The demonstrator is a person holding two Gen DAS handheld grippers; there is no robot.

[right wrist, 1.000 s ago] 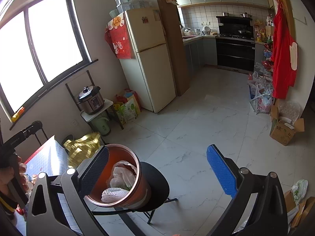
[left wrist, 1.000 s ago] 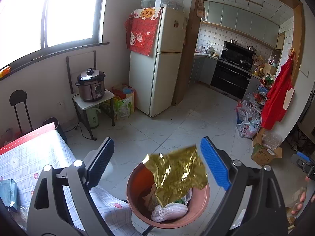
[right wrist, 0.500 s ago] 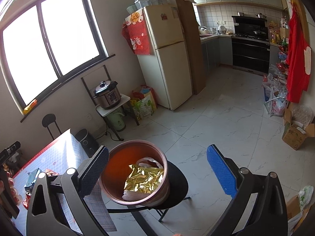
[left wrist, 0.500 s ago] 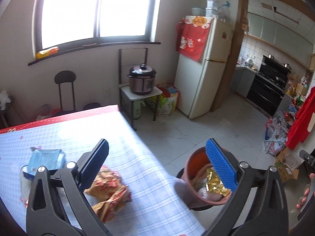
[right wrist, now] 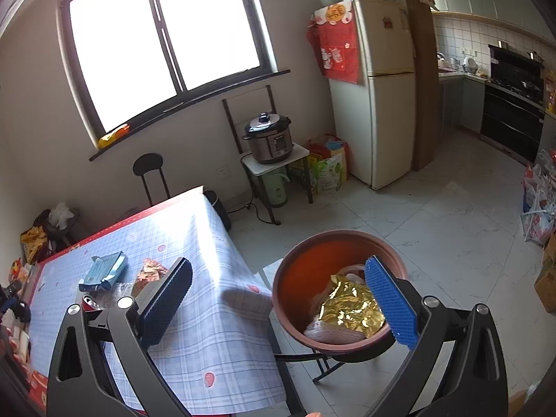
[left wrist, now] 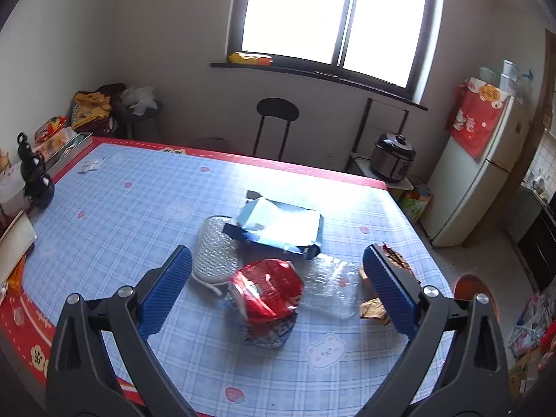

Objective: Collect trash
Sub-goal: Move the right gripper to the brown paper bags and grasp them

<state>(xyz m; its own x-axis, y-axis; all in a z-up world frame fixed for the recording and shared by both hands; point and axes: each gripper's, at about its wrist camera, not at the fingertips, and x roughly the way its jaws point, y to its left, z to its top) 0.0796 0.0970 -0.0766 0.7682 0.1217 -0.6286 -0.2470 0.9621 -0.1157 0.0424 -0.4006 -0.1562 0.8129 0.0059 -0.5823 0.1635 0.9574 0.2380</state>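
Note:
In the left wrist view my left gripper [left wrist: 278, 290] stands wide open above the blue checked table [left wrist: 139, 215], with nothing between its pads. Below it lie a crushed red can [left wrist: 266, 286], a silver padded pouch [left wrist: 215, 253], a blue torn package [left wrist: 278, 226], clear plastic film [left wrist: 330, 281] and a brown wrapper [left wrist: 373, 307]. In the right wrist view my right gripper [right wrist: 278, 299] is open and empty, over the gap between the table edge [right wrist: 222, 278] and the brown bin [right wrist: 305, 271]. A gold foil wrapper [right wrist: 351, 304] lies in the bin on white trash.
The bin sits on a black stool [right wrist: 354, 354] off the table's right side. A black bottle [left wrist: 34, 180] and boxes stand at the table's left edge. A black chair [left wrist: 276, 121], a cooker on a stand [right wrist: 269, 139] and a fridge [right wrist: 378, 104] line the wall.
The gold foil dropped from between the left gripper's pads into the bin. The left gripper then swung left from the bin to over the trash on the table. The right gripper's view shifted left toward the table.

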